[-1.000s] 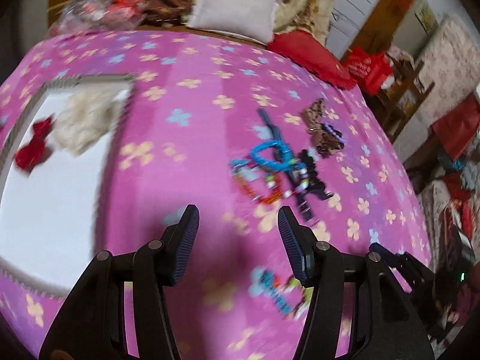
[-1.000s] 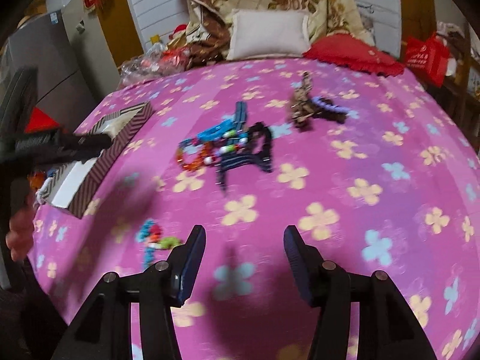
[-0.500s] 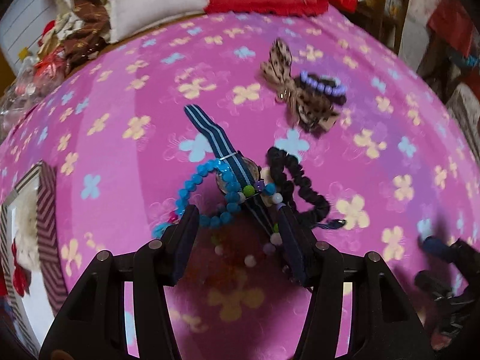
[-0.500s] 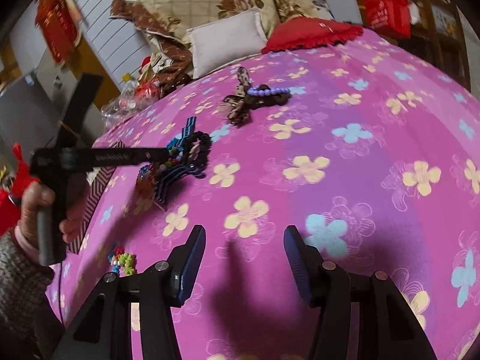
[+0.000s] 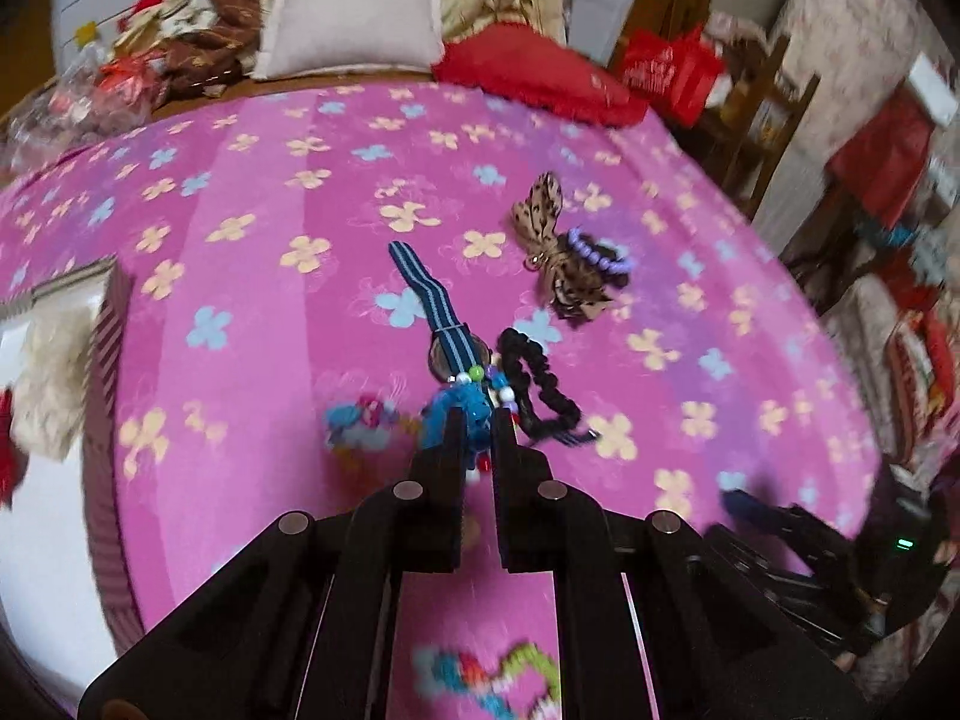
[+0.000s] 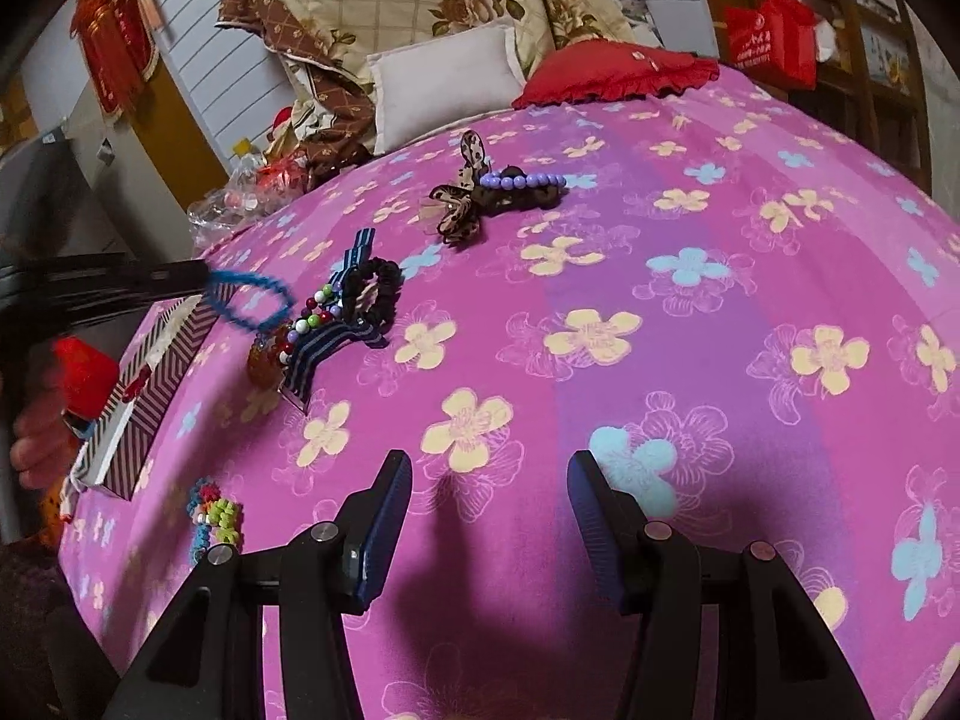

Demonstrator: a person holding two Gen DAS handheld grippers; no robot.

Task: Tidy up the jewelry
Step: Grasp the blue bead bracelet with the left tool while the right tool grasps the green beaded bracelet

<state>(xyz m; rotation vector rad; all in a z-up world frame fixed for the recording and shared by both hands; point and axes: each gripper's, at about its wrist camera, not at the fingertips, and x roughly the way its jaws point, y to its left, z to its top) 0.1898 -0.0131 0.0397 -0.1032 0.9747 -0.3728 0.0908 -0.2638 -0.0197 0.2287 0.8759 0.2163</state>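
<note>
Left gripper (image 5: 478, 420) clenched on blue bead bracelet (image 6: 252, 294); right gripper (image 6: 489, 510) released. Striped box (image 6: 150, 384) contains cream fluff (image 5: 51, 378) and red bow (image 5: 6, 456).

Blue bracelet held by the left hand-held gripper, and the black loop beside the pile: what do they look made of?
Blue bracelet: small round beads, probably plastic or glass on cord; it hangs as a limp loop from the left hand-held gripper. Motion blur hides the finish. Black loop: matte gathered fabric, likely an elastic scrunchie, judging by its ruffled, puckered edge.
</note>
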